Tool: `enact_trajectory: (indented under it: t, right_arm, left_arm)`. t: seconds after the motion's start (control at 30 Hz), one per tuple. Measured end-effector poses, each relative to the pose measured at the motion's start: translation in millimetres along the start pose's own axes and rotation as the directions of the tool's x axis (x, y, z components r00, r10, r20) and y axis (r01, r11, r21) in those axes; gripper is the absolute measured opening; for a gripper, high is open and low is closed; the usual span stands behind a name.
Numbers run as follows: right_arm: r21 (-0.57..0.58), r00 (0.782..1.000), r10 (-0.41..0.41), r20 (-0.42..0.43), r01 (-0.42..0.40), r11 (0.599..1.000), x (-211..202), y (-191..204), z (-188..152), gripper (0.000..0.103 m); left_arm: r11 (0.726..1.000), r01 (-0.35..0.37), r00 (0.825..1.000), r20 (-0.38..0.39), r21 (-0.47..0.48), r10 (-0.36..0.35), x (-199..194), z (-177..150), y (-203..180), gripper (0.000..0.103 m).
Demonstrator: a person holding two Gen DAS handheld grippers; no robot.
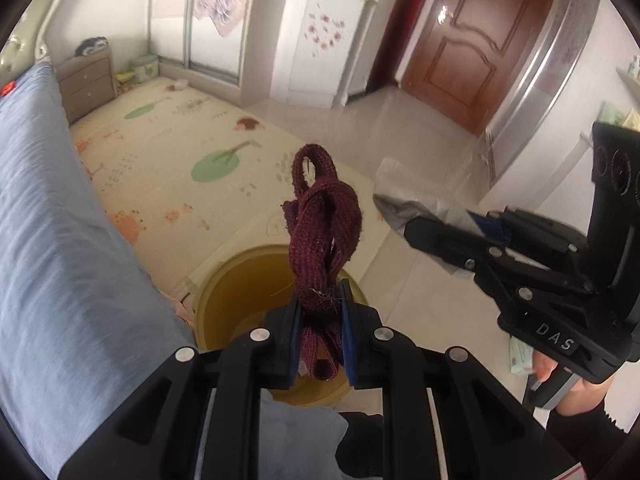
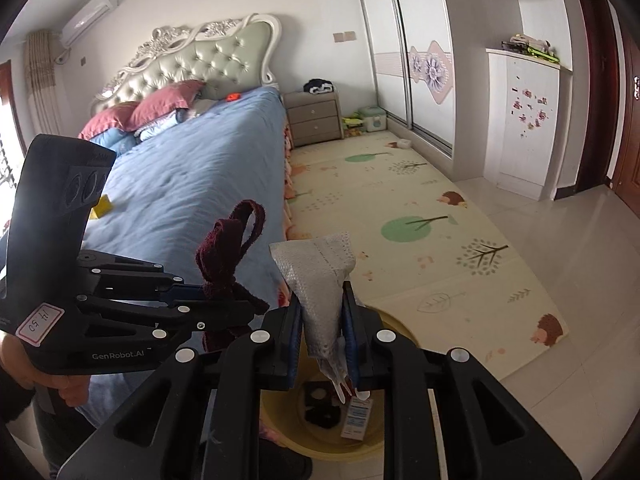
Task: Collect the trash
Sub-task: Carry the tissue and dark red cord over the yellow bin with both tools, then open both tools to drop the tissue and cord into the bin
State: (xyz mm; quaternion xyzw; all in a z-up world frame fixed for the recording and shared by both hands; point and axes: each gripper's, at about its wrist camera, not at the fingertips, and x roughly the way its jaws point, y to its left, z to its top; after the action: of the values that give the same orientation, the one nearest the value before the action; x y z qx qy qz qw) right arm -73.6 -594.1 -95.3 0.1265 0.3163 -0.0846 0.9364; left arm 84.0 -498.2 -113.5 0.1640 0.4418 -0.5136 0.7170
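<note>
A: We are carrying both pieces of trash over to the yellow bin (image 1: pixel 240 288) now. Our left hand-held gripper (image 1: pixel 320 320) is clamping tight on the maroon woven strap (image 1: pixel 324 220), which is sticking up knotted above the pads.

B: And our right hand-held gripper (image 2: pixel 324 332) is pinching the crumpled silver wrapper (image 2: pixel 320 272) the same way. In the right wrist view the bin is sitting at six o'clock, just below the wrapper, on the floor beside the bed (image 2: pixel 192 176).

A: It is already holding something: a dark item and a small white box (image 2: pixel 358 420) are lying at the bottom.

B: So we are judging this as the drop-off step. Next we are needing each load squarely over the opening, then the jaws opening.

A: The strap may be snagging on the pads, so a small shake could be helping.
</note>
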Motion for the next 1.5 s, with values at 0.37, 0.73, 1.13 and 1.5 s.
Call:
enact_trajectory:
  t: [0.37, 0.73, 1.13, 1.5]
  right_arm:
    - [0.028, 0.987, -0.008, -0.159, 0.013, 1.0, 40.0, -39.8, -14.2, 0.018]
    - [0.013, 0.976, 0.017, -0.216, -0.014, 1.0, 58.2, -42.7, -20.3, 0.018]
    - [-0.001, 0.958, 0.056, -0.281, -0.059, 0.998, 71.7, -45.2, -15.9, 0.057]
    - [-0.028, 0.951, 0.015, -0.308, -0.025, 0.999, 76.0, -42.1, -26.2, 0.056]
  left_arm:
    - [1.0, 0.017, 0.98, -0.199, 0.017, -0.013, 50.1, 8.5, 9.0, 0.018]
    - [1.0, 0.008, 0.969, -0.245, 0.027, -0.001, 60.4, 1.4, 8.9, 0.018]
    - [1.0, -0.017, 0.968, -0.251, 0.0, 0.017, 62.0, 4.4, 13.1, 0.081]
    - [0.998, -0.06, 0.972, -0.23, 0.0, 0.058, 56.6, 4.2, 15.0, 0.086]
